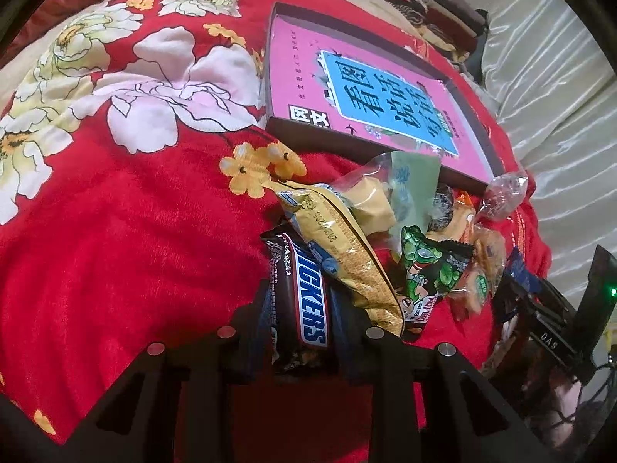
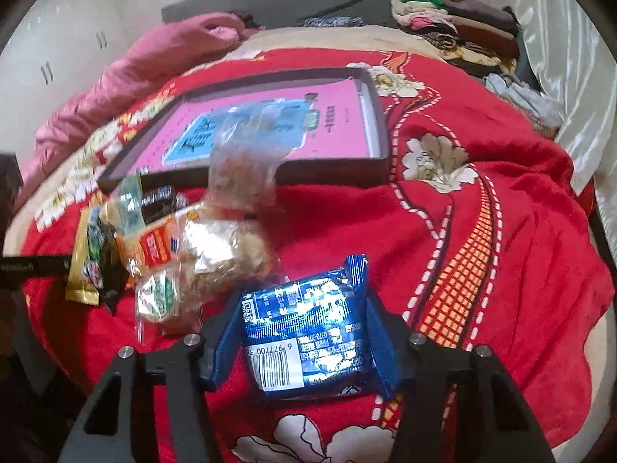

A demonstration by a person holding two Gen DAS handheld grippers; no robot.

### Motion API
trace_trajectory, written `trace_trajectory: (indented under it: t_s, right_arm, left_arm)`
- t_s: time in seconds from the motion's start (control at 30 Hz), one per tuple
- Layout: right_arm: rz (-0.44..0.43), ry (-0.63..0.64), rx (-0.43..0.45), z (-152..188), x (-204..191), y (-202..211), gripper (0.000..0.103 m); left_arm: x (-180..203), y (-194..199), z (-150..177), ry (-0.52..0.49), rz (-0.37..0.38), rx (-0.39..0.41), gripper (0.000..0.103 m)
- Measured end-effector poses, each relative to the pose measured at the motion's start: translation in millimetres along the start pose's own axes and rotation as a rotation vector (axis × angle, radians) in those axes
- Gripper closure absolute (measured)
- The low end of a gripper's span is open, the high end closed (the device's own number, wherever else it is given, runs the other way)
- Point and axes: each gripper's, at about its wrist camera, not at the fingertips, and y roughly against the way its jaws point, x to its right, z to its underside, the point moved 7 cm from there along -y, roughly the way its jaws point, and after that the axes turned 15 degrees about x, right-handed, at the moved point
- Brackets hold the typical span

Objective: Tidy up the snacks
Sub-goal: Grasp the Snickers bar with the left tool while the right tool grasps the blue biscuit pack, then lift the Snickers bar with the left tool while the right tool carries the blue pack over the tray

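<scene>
Snacks in a loose heap on the red floral blanket (image 1: 115, 270), just below the near edge of the dark tray (image 1: 468, 88). The tray has a pink book (image 1: 385, 108) lying inside it and no snacks yet.

Left wrist view: left gripper (image 1: 300, 332) narrow, clamped on the Snickers bar (image 1: 304, 305). The bar sits lengthwise between the pads, its far end tucked under the yellow packet (image 1: 347, 247). A green-and-black packet (image 1: 432, 270) and clear-wrapped biscuits (image 1: 482, 266) lie right of that, between bar and tray. The right gripper's body shows at the right edge, well off the tray.

Right wrist view: right gripper (image 2: 304, 343) fingers half closed around the blue foil packet (image 2: 308, 328), blue pads (image 2: 221, 343) against both sides of it. The packet is on the near side of the heap, well short of the tray (image 2: 380, 123). A clear bag (image 2: 243, 158) stands up against the tray's front wall. The frame is blurry, so the firmness of the grip is unclear.

Risks, as a guess:
- Lifting the Snickers could drag the yellow packet along, since that packet overlaps it.
- The foil wrapper is slick and puffy, so it may squirt out or get crushed.
- The soft blanket could let the tray tilt when things land.
- The upright clear bag could topple when the arms cross to the tray.
</scene>
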Motion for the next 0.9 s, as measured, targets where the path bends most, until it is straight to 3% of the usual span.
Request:
trace_trajectory:
  t_s: [0.33,0.9]
  right_arm:
    - [-0.018,-0.049,0.099,-19.8,6.5,18.7,0.044]
    - [-0.032,-0.074,0.203,-62.9,8.6,27.7,0.044]
  left_arm:
    - [-6.0,28.0,-5.0,0.034,0.013,0.036,0.074]
    - [-2.0,58.0,-44.2,0.028,0.013,0.160,0.074]
